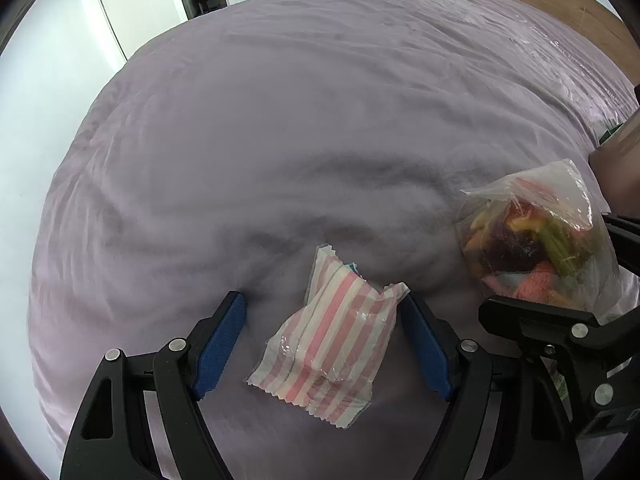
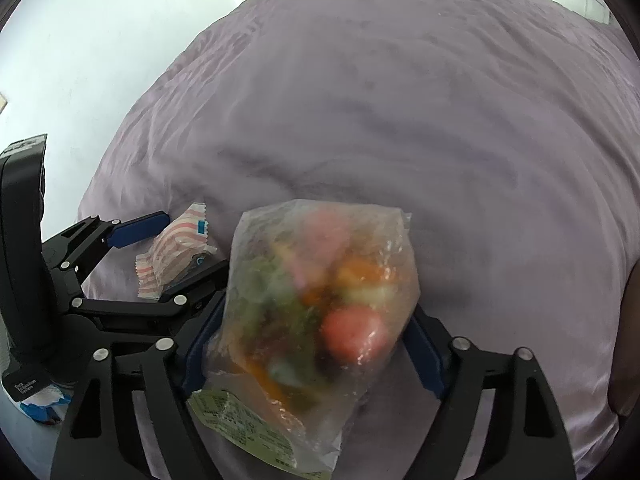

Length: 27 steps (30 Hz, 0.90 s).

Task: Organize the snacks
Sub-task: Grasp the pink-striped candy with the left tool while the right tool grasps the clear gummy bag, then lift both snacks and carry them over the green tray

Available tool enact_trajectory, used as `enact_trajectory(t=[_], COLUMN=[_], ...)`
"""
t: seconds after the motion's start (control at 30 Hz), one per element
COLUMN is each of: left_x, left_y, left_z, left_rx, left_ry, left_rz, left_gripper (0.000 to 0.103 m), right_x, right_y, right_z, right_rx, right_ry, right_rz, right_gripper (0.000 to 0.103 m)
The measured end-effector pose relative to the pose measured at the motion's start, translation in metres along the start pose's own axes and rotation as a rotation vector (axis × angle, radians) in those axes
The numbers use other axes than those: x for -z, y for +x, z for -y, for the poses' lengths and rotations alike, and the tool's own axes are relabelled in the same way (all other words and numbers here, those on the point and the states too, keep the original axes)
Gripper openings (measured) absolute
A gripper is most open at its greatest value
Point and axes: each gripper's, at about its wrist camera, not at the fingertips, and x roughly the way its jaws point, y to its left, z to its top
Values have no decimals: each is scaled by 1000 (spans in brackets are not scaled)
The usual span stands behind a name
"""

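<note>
Lilac bedcover [image 1: 280, 120] filled most of both views, rumpled in shallow folds and bare across its whole upper and middle stretch. Its rounded edge ran down the left side of the left wrist view against a white wall, leaving wide free cloth ahead of both tools.

The left gripper [image 1: 324, 320] stood with its jaws spread around a pink-and-white striped packet [image 1: 328, 344] lying on the cover at lower centre. The right blue pad [image 1: 424, 348] sat just beside the packet's crimped corner, perhaps touching it; the left pad had a clear gap of cloth before it, so nothing was squeezed.

The right gripper [image 2: 312, 340] had its jaws around a clear bag of mixed coloured sweets [image 2: 320, 312], both blue pads against the bag's sides where the plastic hid them; it looked grasped. A green printed label [image 2: 244, 428] sat at the bag's near end, low in the right wrist view.

In that same view the striped packet lay at centre left, close to the bag, with little room between them
</note>
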Motion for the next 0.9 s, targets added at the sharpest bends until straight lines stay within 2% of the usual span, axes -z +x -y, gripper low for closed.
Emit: enact_trajectory(t=[0.23, 0.27, 0.37, 0.4, 0.6, 0.9], left_x=[-2, -2, -4, -5, -8, -11], left_y=[0, -1, -2, -2, -6, -15], left_z=[3, 3, 4, 5, 9, 25], left_rx=[-8, -7, 1, 1, -25, -47], left_ry=[13, 13, 11, 11, 2, 1], left_rz=[-3, -2, -1, -1, 10, 4], left_gripper=[71, 67, 51, 45, 31, 24], right_x=[-2, -2, -1, -1, 3, 19], right_y=[-5, -6, -11, -13, -27, -54], right_z=[6, 8, 11, 13, 21, 36], right_rx=[-61, -66, -72, -72, -56, -9], right_ry=[23, 27, 29, 29, 29, 0], right_rz=[2, 3, 5, 5, 15, 14], right_gripper=[50, 43, 37, 36, 30, 28])
